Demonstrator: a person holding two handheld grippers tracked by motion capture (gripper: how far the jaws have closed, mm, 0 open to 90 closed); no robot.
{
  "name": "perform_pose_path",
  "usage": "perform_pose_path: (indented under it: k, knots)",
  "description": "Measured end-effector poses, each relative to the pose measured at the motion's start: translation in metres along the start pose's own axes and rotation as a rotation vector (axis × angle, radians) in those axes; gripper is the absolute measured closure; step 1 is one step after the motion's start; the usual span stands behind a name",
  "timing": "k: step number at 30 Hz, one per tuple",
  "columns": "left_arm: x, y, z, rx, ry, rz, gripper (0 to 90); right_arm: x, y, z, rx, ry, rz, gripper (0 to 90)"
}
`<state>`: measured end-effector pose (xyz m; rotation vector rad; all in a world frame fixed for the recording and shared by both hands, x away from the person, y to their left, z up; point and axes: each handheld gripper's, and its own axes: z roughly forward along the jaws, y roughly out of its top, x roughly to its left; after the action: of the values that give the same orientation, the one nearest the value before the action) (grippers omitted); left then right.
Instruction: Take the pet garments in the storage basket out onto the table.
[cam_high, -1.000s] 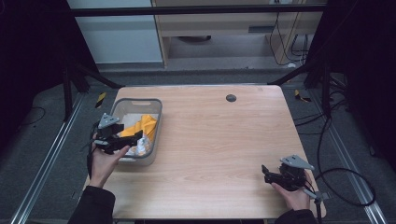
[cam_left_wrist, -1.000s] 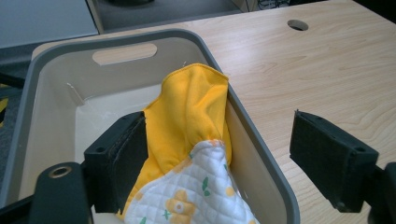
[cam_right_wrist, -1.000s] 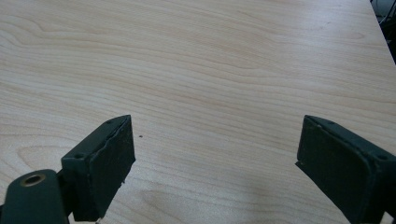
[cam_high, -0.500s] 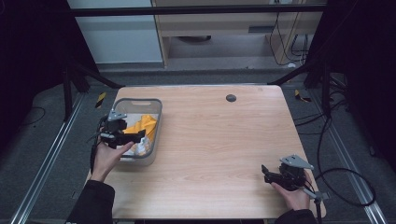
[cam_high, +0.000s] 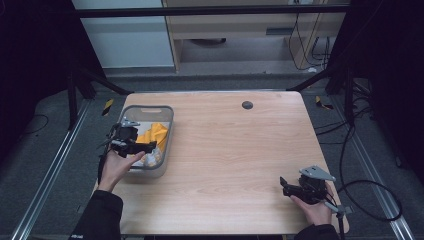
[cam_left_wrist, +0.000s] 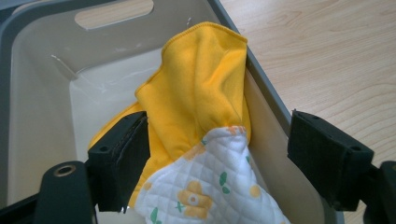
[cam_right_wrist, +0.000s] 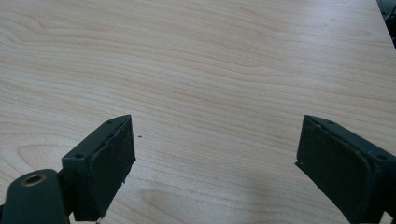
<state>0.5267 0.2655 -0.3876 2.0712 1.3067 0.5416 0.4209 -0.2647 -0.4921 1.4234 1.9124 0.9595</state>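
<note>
At table's left edge, we see grey bin (cam_high: 165, 112) on wooden table (cam_high: 240, 150), holding yellow cloth (cam_high: 152, 134) and white quilted cloth with flower print (cam_left_wrist: 210, 191). Yellow cloth drapes up bin's right wall, per left gripper view; quilted cloth overlaps its lower part. Our left gripper (cam_high: 137, 146) hangs over bin, jaws spread wide either side of both cloths, not pinching. Our right gripper (cam_high: 292, 189) sits near table's front right corner, well apart from bin, jaws wide apart over bare wood.
</note>
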Motion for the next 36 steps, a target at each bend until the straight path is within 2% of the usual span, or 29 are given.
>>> perform_pose_path:
  k: [13,28,30,36]
  knots:
    - [-0.002,0.0,0.012,0.066,0.001,0.016,25.0,0.0,0.0,0.001,0.012,0.005,0.006,11.3]
    - [-0.002,-0.002,0.024,0.133,-0.009,-0.003,32.5,-0.002,0.0,0.002,0.014,0.006,0.008,11.3]
    - [-0.001,-0.003,0.027,0.158,-0.009,-0.001,33.2,-0.002,0.0,0.002,0.015,0.007,0.006,11.3]
    - [0.0,-0.004,0.031,0.185,-0.016,-0.014,35.9,-0.002,0.0,0.002,0.015,0.008,0.005,11.3]
